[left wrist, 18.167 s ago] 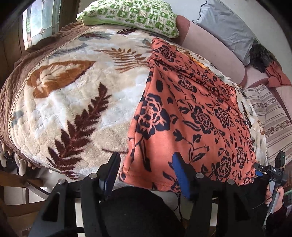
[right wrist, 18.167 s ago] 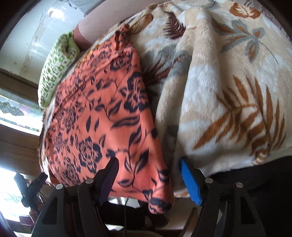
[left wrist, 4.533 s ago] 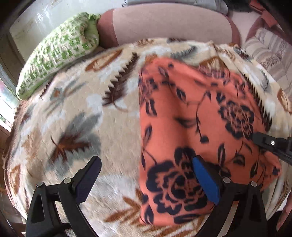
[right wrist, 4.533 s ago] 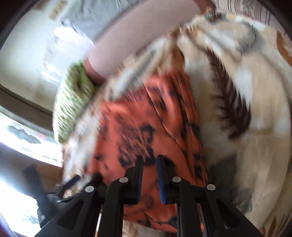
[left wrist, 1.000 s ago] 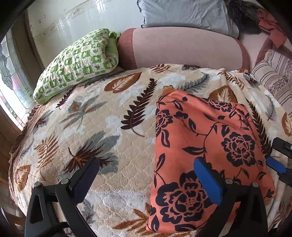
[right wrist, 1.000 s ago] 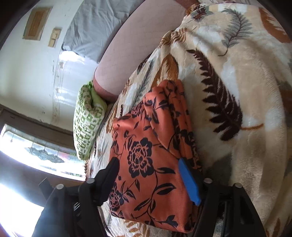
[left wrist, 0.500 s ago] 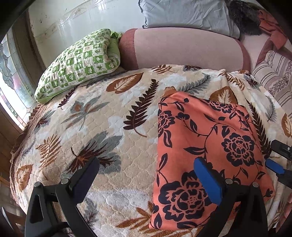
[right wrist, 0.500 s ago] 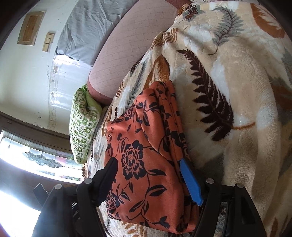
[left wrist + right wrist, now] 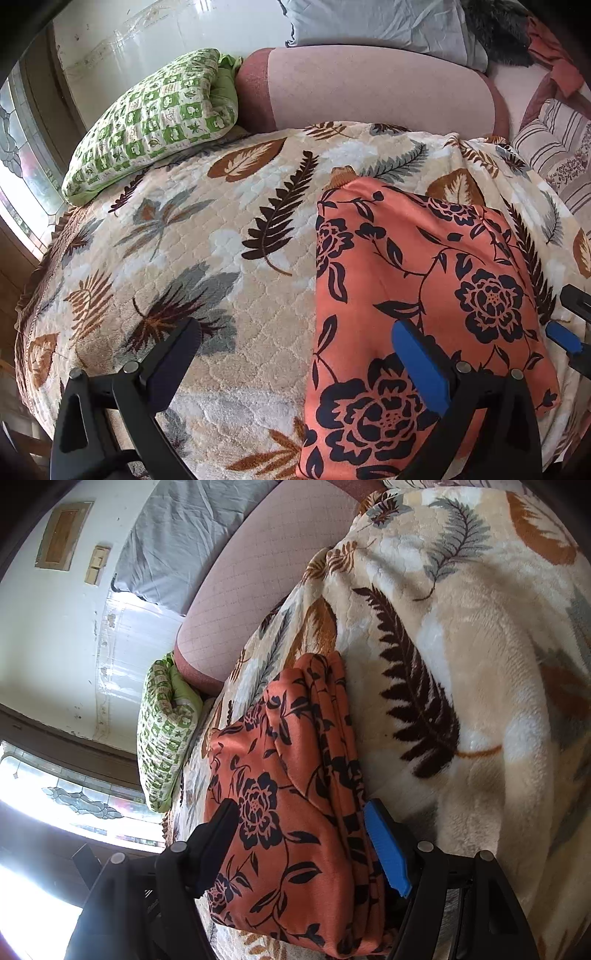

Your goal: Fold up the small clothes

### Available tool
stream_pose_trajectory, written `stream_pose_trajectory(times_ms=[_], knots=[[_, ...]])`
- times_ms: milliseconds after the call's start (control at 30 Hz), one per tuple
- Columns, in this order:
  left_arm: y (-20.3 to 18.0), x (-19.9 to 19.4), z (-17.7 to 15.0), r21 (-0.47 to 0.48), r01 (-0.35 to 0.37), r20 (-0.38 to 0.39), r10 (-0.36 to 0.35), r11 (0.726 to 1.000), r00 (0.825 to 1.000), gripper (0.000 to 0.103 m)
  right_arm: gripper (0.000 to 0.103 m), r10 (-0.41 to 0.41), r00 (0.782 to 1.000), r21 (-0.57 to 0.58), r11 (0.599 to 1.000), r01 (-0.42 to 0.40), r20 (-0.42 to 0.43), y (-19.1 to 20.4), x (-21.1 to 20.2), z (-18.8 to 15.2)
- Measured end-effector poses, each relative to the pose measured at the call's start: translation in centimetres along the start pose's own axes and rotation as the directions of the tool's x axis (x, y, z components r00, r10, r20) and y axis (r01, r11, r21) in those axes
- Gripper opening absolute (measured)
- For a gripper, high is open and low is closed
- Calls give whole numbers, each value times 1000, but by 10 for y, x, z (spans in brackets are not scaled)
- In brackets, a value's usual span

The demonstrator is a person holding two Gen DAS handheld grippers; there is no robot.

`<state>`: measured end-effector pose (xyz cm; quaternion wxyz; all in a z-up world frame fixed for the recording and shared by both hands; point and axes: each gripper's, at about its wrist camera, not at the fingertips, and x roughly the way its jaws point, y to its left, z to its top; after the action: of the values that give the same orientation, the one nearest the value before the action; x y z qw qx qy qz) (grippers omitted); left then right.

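Note:
An orange garment with black flowers [image 9: 413,295] lies folded into a thick rectangle on the leaf-patterned blanket [image 9: 221,236]. It also shows in the right wrist view [image 9: 295,794], with stacked fold layers along its right edge. My left gripper [image 9: 299,354] is open and empty, its right finger over the garment's near left part. My right gripper [image 9: 299,834] is open and empty, its jaws spread over the garment's near end. The right gripper's blue pad shows at the right edge of the left wrist view [image 9: 565,341].
A green checked pillow [image 9: 155,118] lies at the blanket's far left by a window. A pink cushioned backrest [image 9: 369,88] runs behind the blanket, with a grey pillow [image 9: 376,22] above it. A striped cushion [image 9: 554,147] sits at the right.
Both grippers have drawn back slightly from the folded garment over the last second. The garment has not moved. Earlier it lay spread long and the right gripper was shut on it.

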<state>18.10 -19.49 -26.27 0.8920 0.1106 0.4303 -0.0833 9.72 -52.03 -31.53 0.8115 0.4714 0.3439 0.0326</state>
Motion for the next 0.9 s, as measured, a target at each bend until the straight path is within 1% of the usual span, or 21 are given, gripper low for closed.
stream_pose_trajectory(times_ms=[133, 300, 633, 900], knots=[[-3, 6, 2, 5, 11, -8, -11, 1000, 1000, 103, 77, 17, 1000, -11, 1000, -17, -9, 2, 3, 1], [-5, 14, 4, 0, 19, -18, -19, 1000, 1000, 103, 78, 7, 999, -23, 1000, -8, -31, 6, 11, 2], [-6, 28, 8, -12, 31, -32, -32, 999, 999, 103, 78, -16, 999, -23, 1000, 16, -32, 9, 20, 3], [-6, 37, 10, -26, 56, -41, -57, 998, 998, 103, 78, -36, 999, -25, 999, 35, -31, 9, 26, 4]])
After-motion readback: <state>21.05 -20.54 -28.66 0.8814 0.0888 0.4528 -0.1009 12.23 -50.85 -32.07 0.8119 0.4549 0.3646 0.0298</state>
